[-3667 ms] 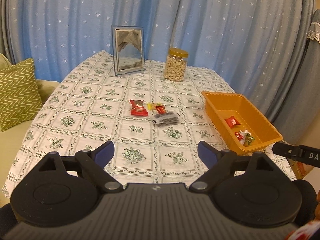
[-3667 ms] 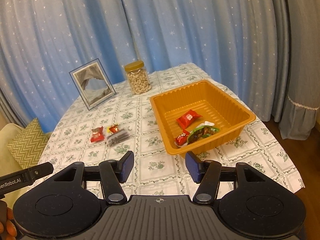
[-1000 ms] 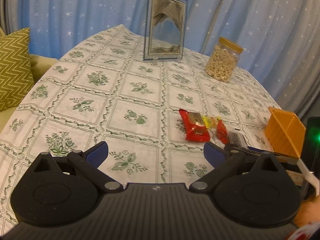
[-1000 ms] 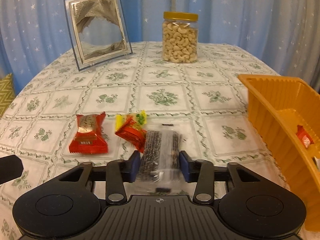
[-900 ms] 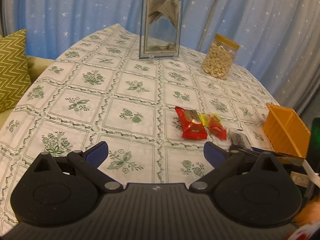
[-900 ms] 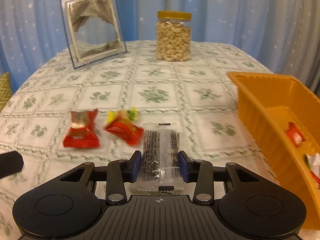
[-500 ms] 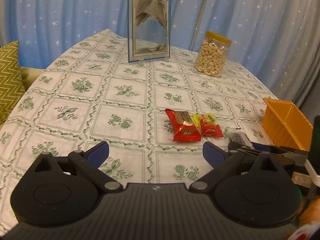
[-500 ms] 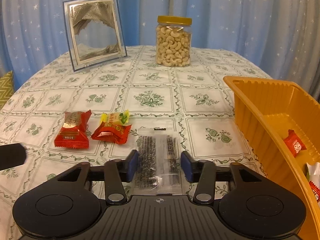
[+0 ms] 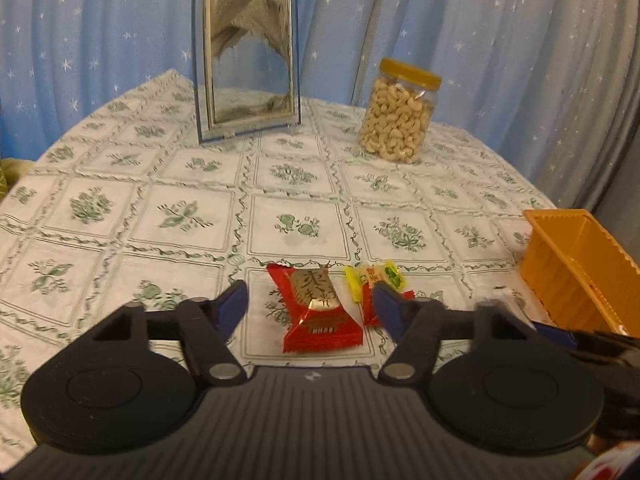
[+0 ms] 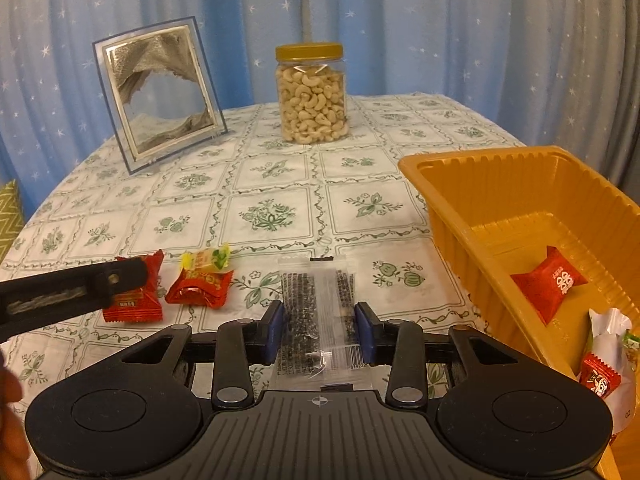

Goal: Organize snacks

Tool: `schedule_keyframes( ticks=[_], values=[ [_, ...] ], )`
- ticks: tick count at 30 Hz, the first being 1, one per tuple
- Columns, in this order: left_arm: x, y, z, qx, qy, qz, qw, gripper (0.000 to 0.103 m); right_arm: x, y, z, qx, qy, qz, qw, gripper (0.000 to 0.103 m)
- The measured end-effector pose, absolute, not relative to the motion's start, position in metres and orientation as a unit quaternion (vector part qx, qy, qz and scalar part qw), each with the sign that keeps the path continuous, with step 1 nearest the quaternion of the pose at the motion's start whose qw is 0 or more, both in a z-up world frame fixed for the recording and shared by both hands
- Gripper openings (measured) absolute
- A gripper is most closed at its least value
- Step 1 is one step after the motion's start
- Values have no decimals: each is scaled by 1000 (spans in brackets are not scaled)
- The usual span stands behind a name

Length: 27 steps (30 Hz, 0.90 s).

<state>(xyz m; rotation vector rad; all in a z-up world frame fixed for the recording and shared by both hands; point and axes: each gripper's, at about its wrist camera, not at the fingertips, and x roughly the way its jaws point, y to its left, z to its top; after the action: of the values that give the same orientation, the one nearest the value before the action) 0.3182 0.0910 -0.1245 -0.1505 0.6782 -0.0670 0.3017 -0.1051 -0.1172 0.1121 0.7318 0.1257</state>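
Right wrist view: the clear packet of dark snack [image 10: 318,312] sits clamped between the blue pads of my right hand-held gripper [image 10: 320,330], just above the counter [image 10: 264,184] and left of the orange tray [image 10: 520,196]. That tray holds a red candy [image 10: 550,280] and more wrapped sweets at its near corner. On the cloth to the left lie a red-and-yellow candy [image 10: 202,280] and a red packet [image 10: 134,300], partly behind my left tool's finger. In the left wrist view, my left hand-held gripper [image 9: 310,308] has just been closing; its jaws stand apart either side of that red packet [image 9: 320,312], not pressing it. Behind stand a cashew jar [image 10: 311,94] and a framed picture [image 10: 158,94].
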Motion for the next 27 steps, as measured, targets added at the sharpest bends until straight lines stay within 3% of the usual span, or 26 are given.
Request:
schedule_keyframes(
  ticks=[6,11,27],
  values=[
    [331,85,-136,-62,354,-27,933,29,305,-109,-119,62,360,59,929,38],
    [321,83,-132,-49,364,-19,930,23,301,-109,-112,67,355,70,930,38],
    [205,51,-81,-41,362,-14,931,23,208,-143,-74,67,345,94,931,38]
  ],
)
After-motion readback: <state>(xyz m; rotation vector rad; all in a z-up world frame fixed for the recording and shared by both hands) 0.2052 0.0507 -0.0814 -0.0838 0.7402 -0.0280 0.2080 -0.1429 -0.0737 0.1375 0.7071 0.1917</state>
